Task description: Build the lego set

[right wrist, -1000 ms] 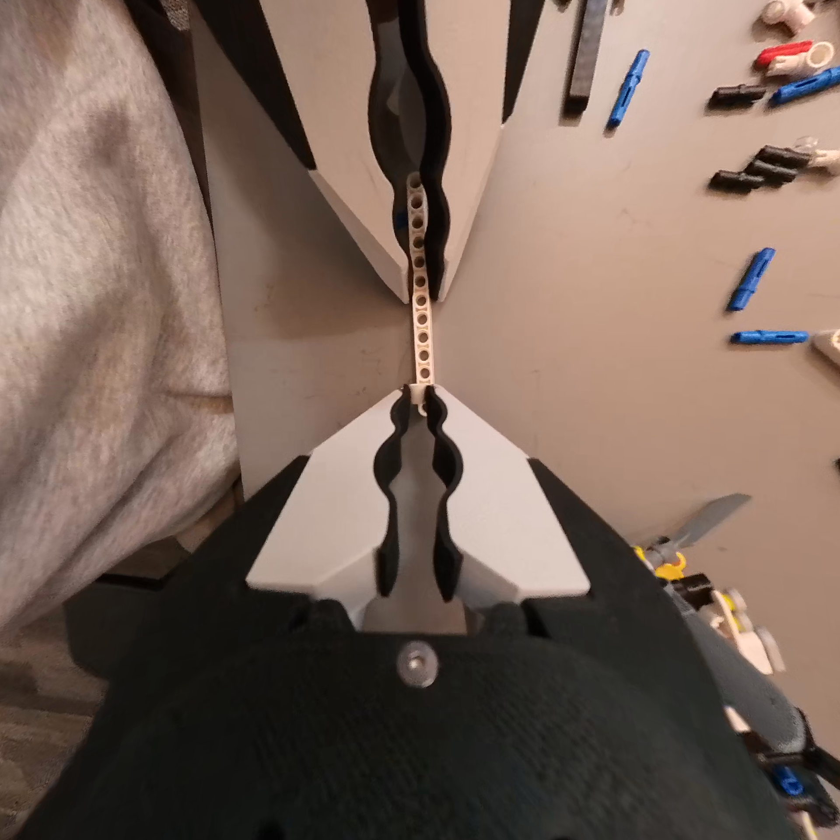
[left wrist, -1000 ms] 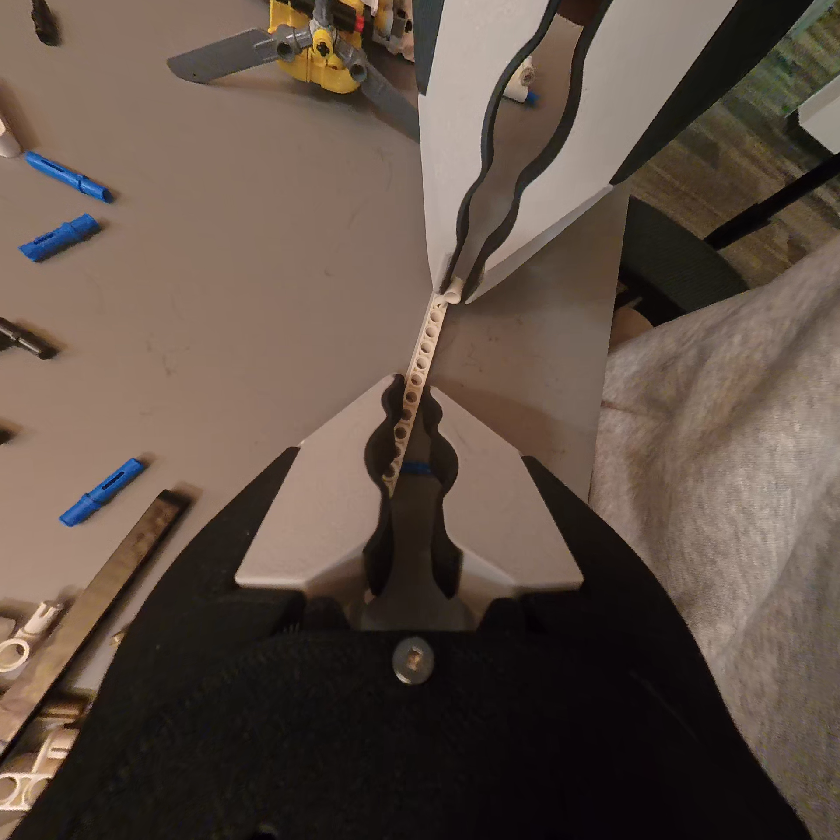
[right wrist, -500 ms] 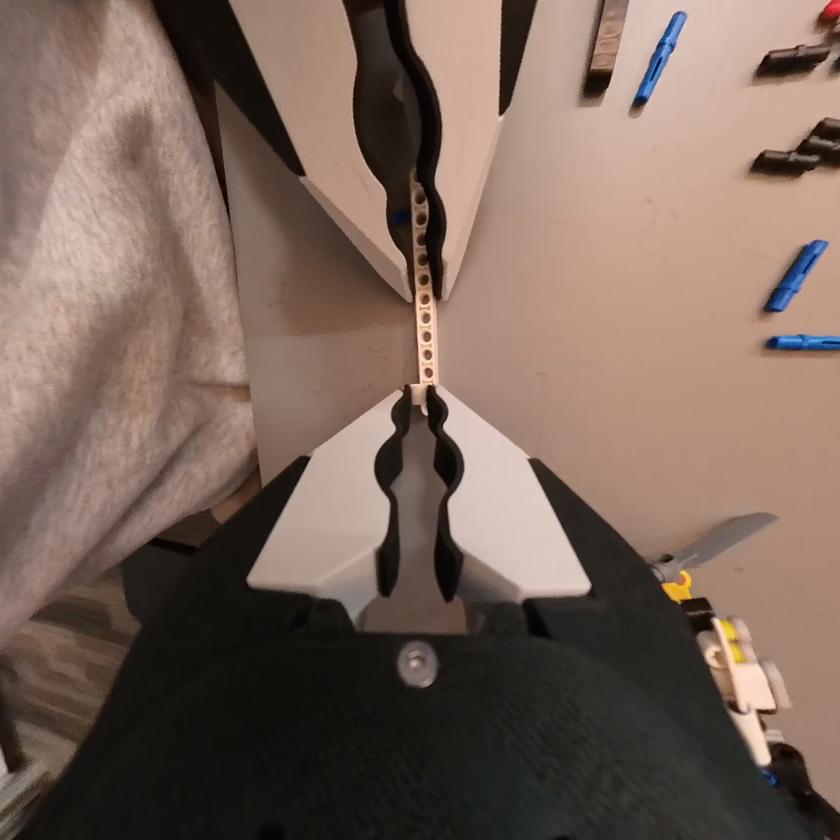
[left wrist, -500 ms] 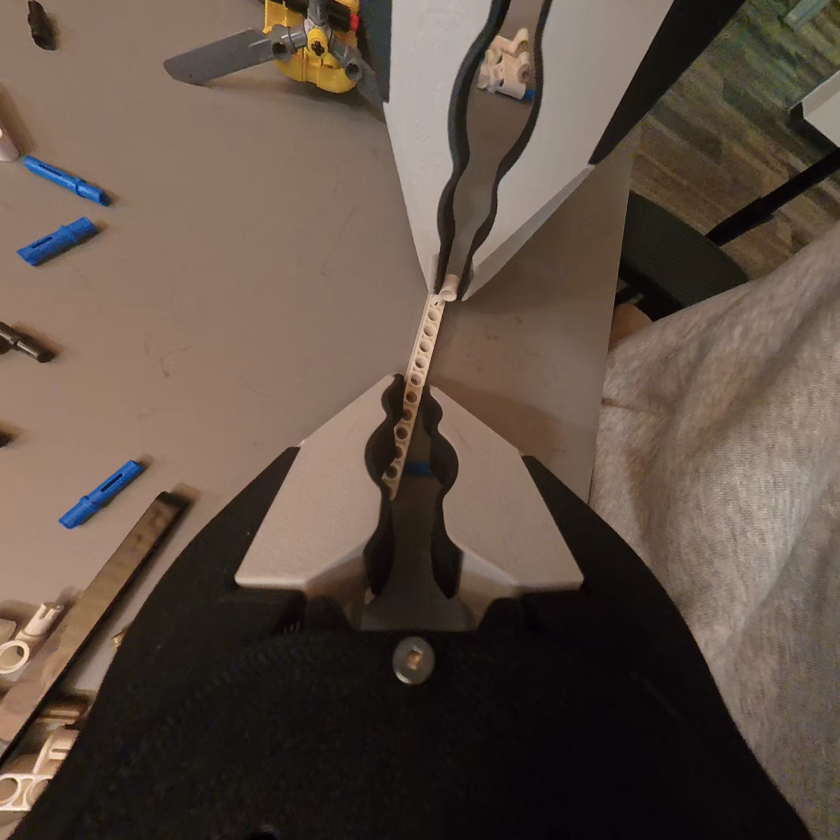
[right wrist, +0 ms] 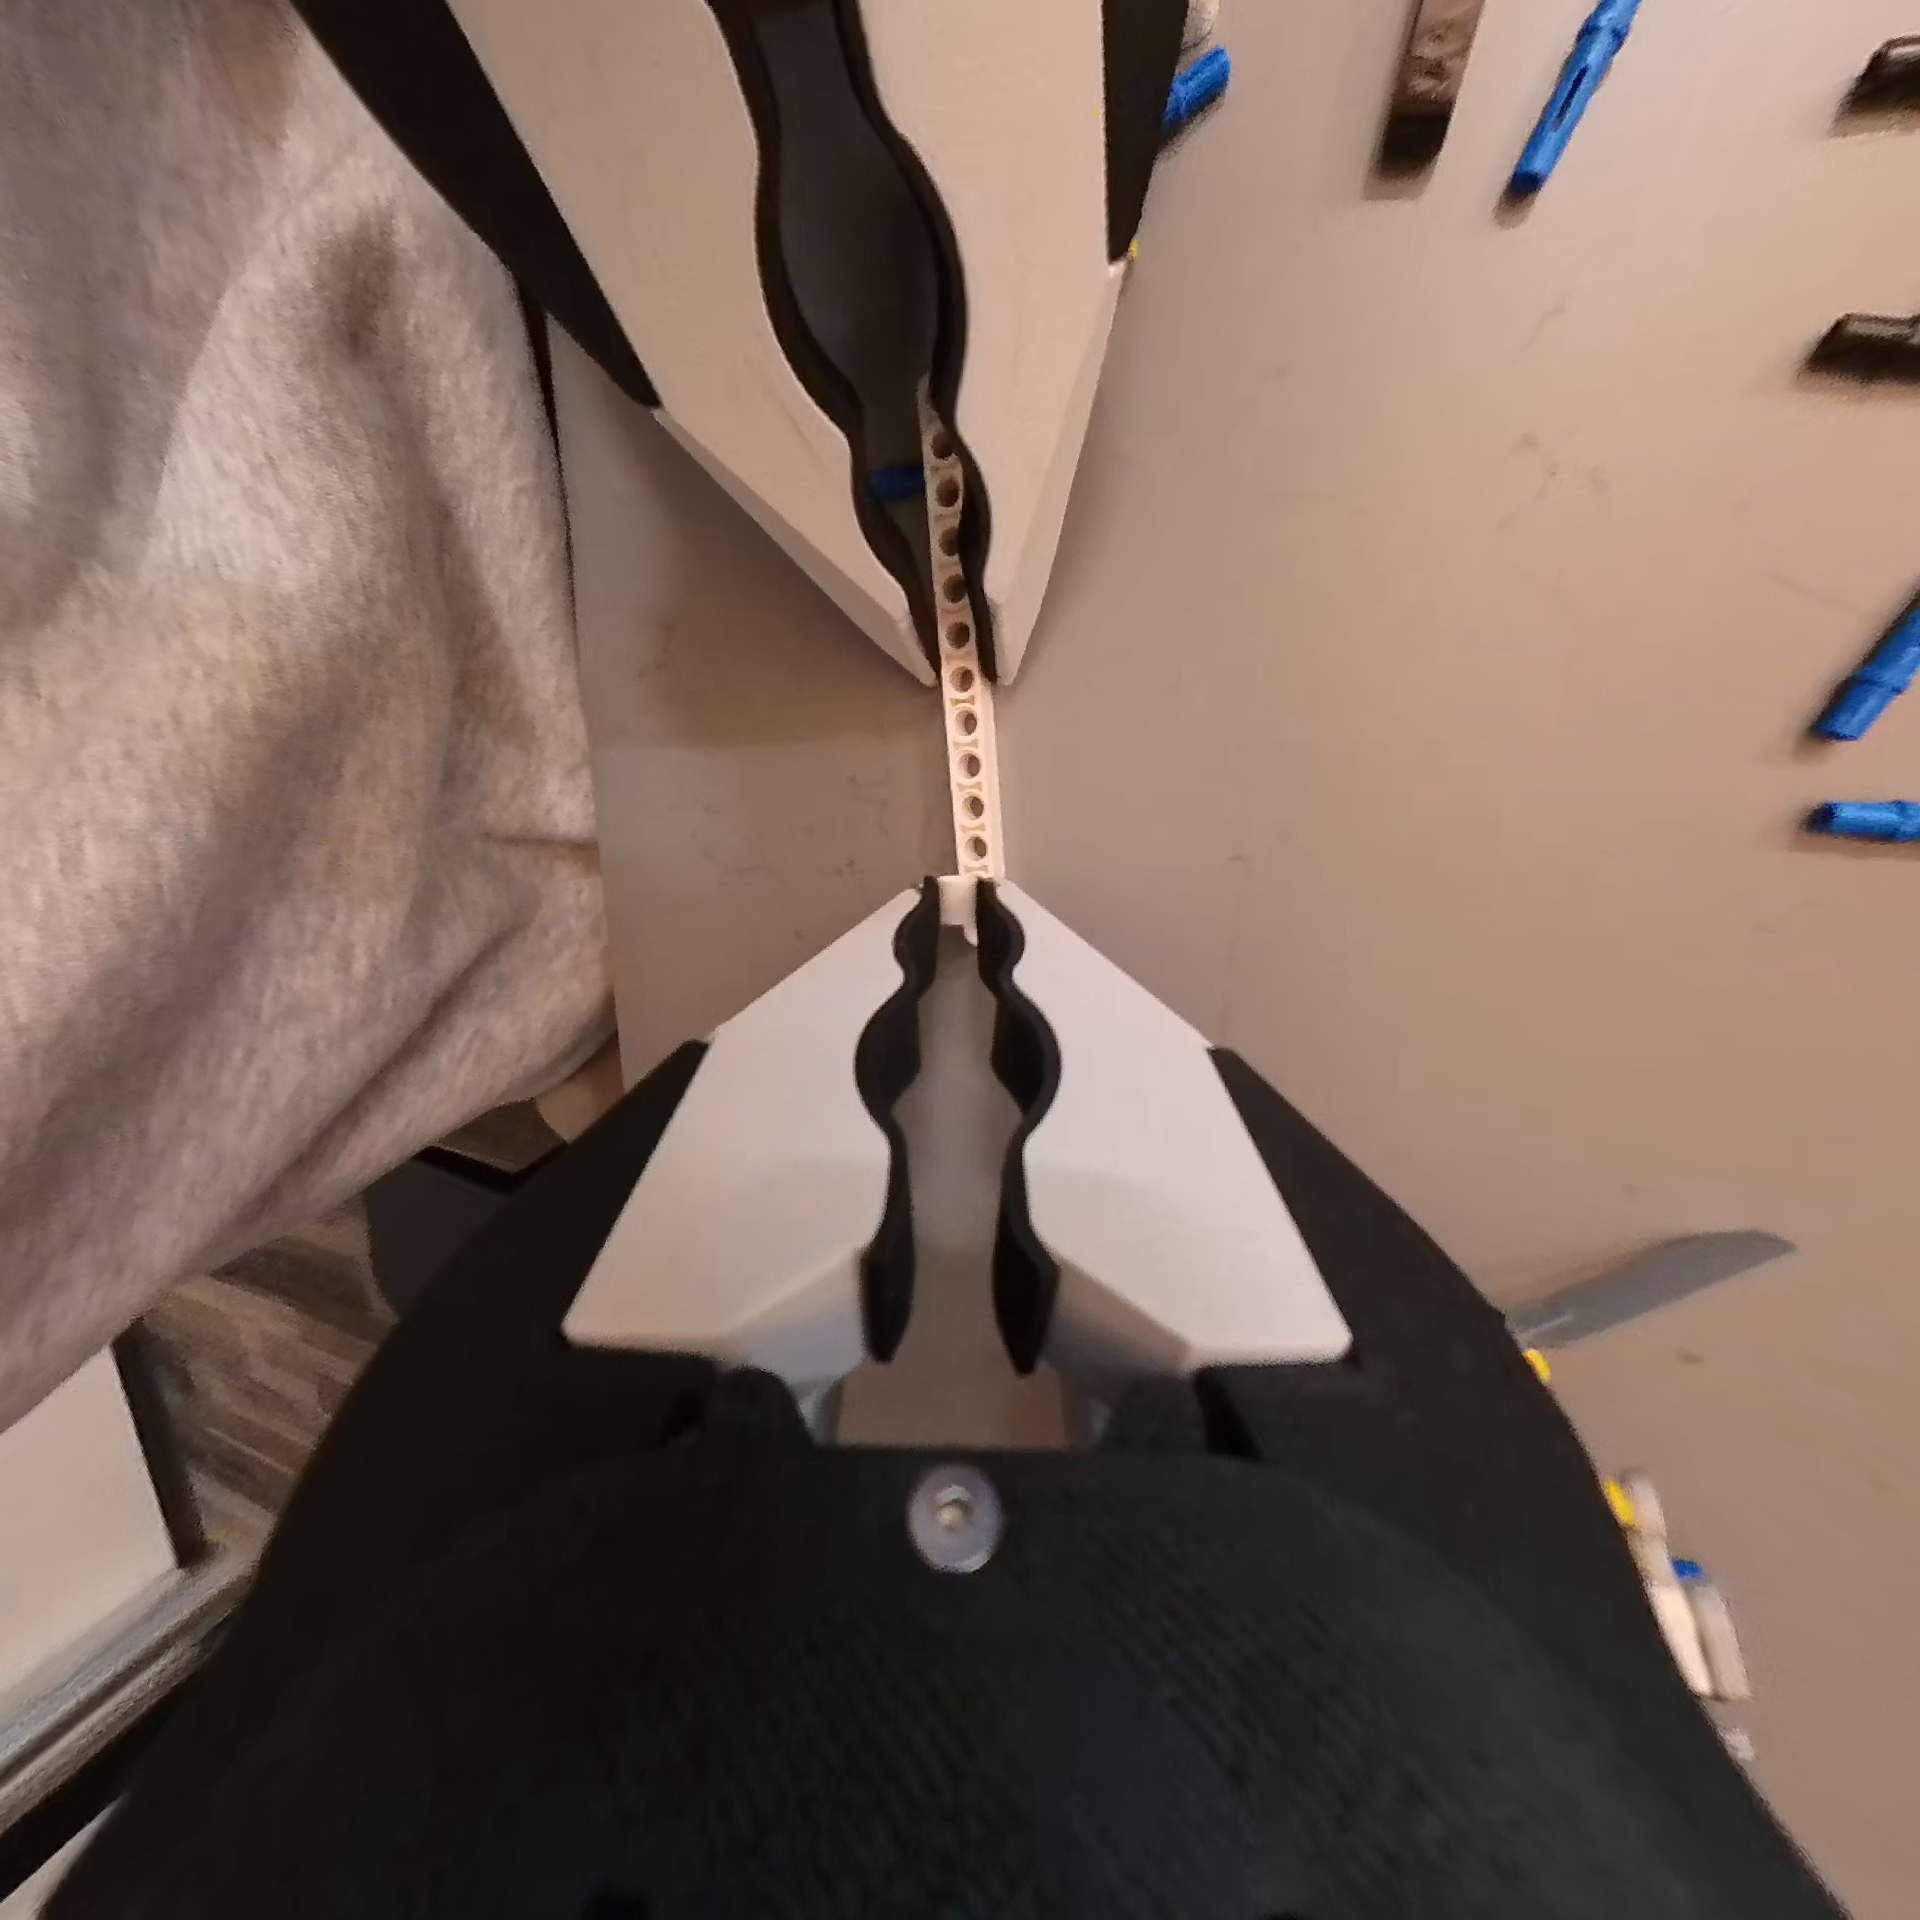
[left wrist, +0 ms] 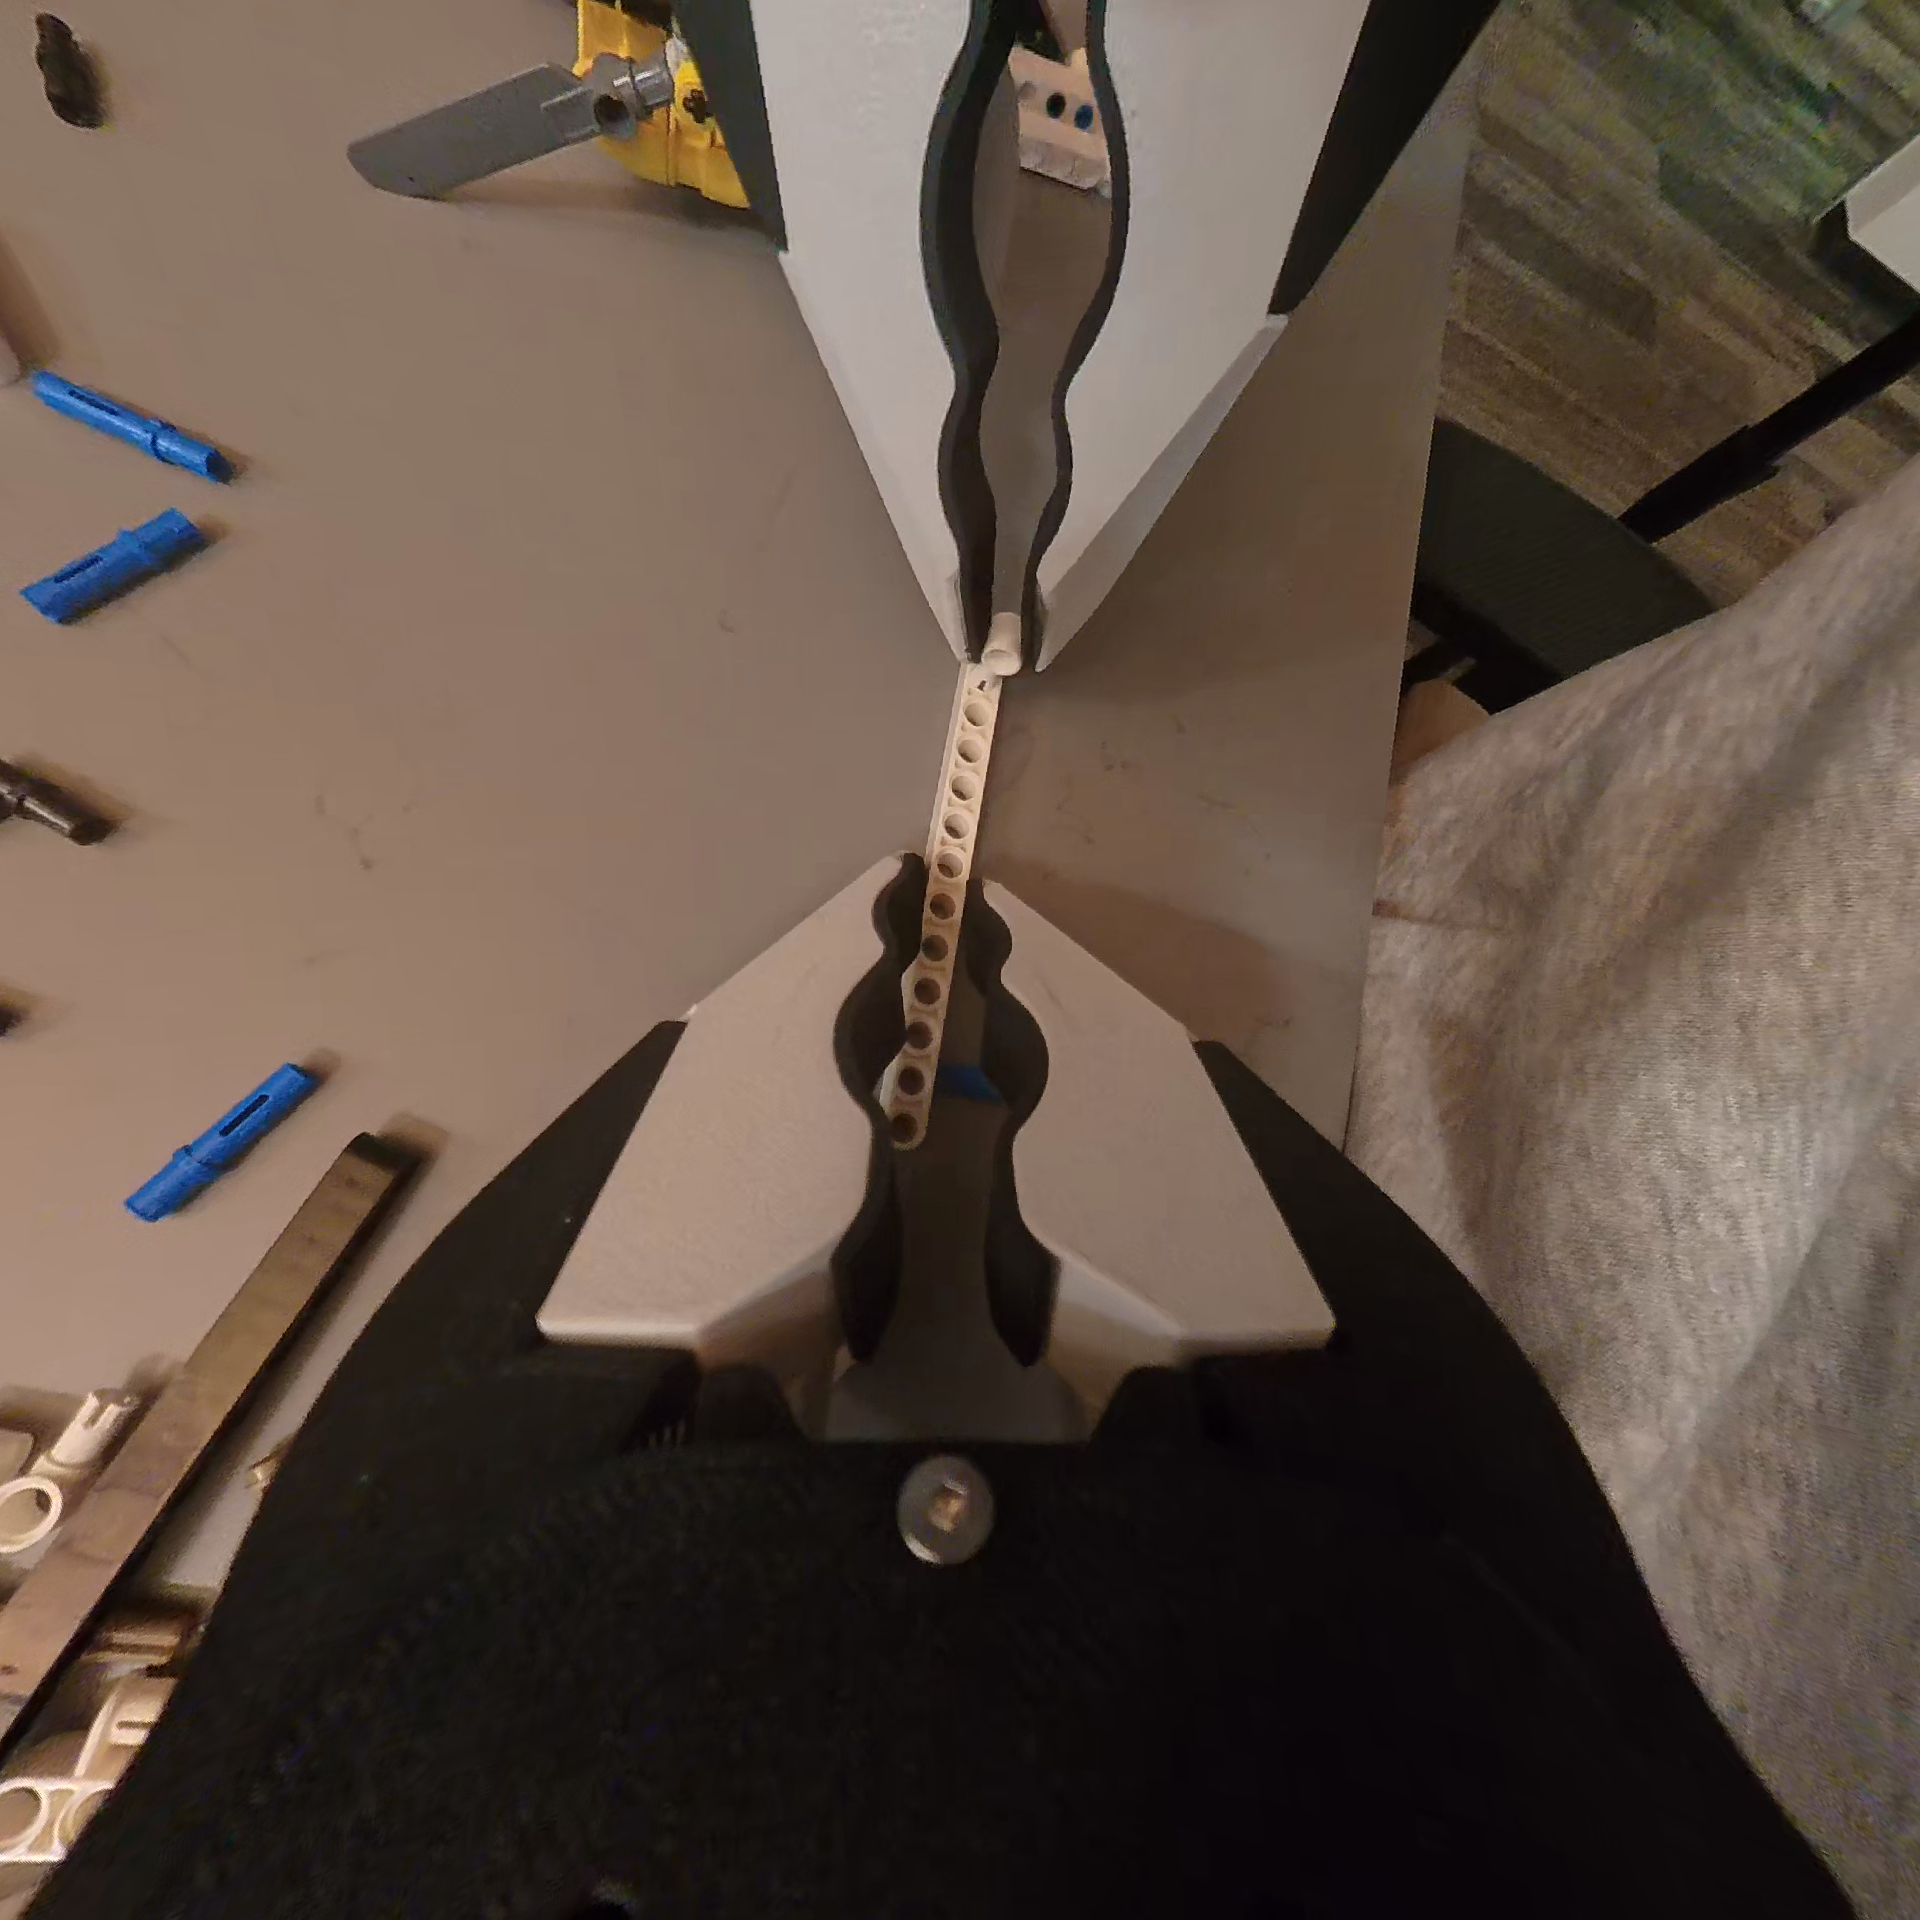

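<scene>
A long white beam with holes (left wrist: pixel 961 790) spans between my two grippers above the grey table (left wrist: pixel 520 727). My left gripper (left wrist: pixel 945 873) is shut on its near half. A blue pin (left wrist: pixel 971 1086) sticks out of the beam between the jaws. My right gripper (left wrist: pixel 1003 649) comes in from the top, shut on a small white connector (left wrist: pixel 1005 636) at the beam's far end. In the right wrist view, my right gripper (right wrist: pixel 958 894) pinches that connector (right wrist: pixel 956 896) against the beam (right wrist: pixel 971 769). The left gripper (right wrist: pixel 961 665) holds the other end, with the blue pin (right wrist: pixel 894 480) showing.
Blue pins (left wrist: pixel 218 1143) (left wrist: pixel 109 566), black pins (left wrist: pixel 47 816), a long black beam (left wrist: pixel 260 1340) and white connectors (left wrist: pixel 52 1475) lie to the left. A yellow model with a grey blade (left wrist: pixel 468 130) stands at the far side. A person's grey garment (left wrist: pixel 1662 1039) lies past the table edge (left wrist: pixel 1392 727). My right fingertips sit around 4 centimetres from my left ones.
In the left wrist view the right gripper has swung from leaning to nearly upright, still on the beam's end. The right wrist view is now blurred. Both grips are unchanged.
</scene>
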Action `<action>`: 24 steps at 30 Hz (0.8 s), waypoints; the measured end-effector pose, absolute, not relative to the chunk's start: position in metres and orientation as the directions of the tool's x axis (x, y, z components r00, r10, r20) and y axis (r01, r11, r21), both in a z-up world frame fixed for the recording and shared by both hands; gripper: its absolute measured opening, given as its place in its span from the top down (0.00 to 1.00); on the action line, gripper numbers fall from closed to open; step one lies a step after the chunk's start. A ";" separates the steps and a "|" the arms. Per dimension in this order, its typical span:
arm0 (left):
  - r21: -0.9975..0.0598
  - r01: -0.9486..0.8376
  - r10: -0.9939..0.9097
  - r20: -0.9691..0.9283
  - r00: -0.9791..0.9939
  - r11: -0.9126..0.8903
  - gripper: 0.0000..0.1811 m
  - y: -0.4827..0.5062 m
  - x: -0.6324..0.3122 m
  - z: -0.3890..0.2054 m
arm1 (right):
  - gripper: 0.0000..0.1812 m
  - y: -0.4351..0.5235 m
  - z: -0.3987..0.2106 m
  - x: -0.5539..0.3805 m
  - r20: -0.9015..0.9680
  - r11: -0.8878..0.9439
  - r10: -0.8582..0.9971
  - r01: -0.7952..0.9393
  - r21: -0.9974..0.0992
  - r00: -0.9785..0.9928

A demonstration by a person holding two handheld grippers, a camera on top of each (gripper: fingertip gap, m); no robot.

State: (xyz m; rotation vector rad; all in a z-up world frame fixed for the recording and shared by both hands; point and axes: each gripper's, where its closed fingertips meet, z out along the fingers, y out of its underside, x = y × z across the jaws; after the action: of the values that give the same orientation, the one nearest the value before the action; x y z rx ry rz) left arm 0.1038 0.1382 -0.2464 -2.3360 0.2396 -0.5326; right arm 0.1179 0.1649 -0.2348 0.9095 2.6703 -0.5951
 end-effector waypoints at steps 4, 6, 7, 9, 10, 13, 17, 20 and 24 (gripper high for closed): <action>-0.688 -0.020 -0.317 0.308 0.897 -0.726 0.97 0.138 0.104 -0.247 | 0.97 0.165 -0.235 0.118 -0.375 0.755 0.488 0.597 -0.272 -0.788; -0.688 -0.021 -0.317 0.307 0.898 -0.725 0.97 0.138 0.104 -0.247 | 0.97 0.166 -0.236 0.117 -0.379 0.769 0.481 0.588 -0.250 -0.790; -0.688 -0.022 -0.317 0.305 0.898 -0.725 0.97 0.138 0.104 -0.247 | 0.97 0.167 -0.237 0.117 -0.379 0.777 0.477 0.582 -0.240 -0.793; -0.688 -0.023 -0.317 0.304 0.898 -0.725 0.97 0.138 0.104 -0.247 | 0.97 0.168 -0.238 0.116 -0.368 0.794 0.464 0.562 -0.230 -0.806; -0.688 -0.022 -0.317 0.305 0.898 -0.725 0.97 0.138 0.104 -0.247 | 0.97 0.169 -0.239 0.116 -0.352 0.805 0.460 0.550 -0.223 -0.816; -0.688 -0.020 -0.316 0.307 0.898 -0.726 0.97 0.138 0.104 -0.247 | 0.96 0.169 -0.240 0.115 -0.311 0.813 0.466 0.540 -0.219 -0.828; -0.684 -0.004 -0.311 0.326 0.893 -0.729 0.97 0.138 0.103 -0.246 | 0.97 0.169 -0.240 0.114 -0.196 0.819 0.496 0.531 -0.216 -0.846; -0.682 0.004 -0.309 0.337 0.890 -0.731 0.97 0.138 0.103 -0.246 | 0.97 0.168 -0.239 0.114 -0.070 0.825 0.522 0.524 -0.211 -0.850; -0.682 0.004 -0.308 0.336 0.890 -0.731 0.97 0.138 0.103 -0.246 | 0.97 0.168 -0.238 0.113 0.067 0.812 0.566 0.542 -0.216 -0.821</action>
State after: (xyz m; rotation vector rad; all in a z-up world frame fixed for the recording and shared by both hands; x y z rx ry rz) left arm 0.1031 0.1384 -0.2462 -2.3345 0.2168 -0.5655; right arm 0.1130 0.1680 -0.2384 0.9563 3.1117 -0.3086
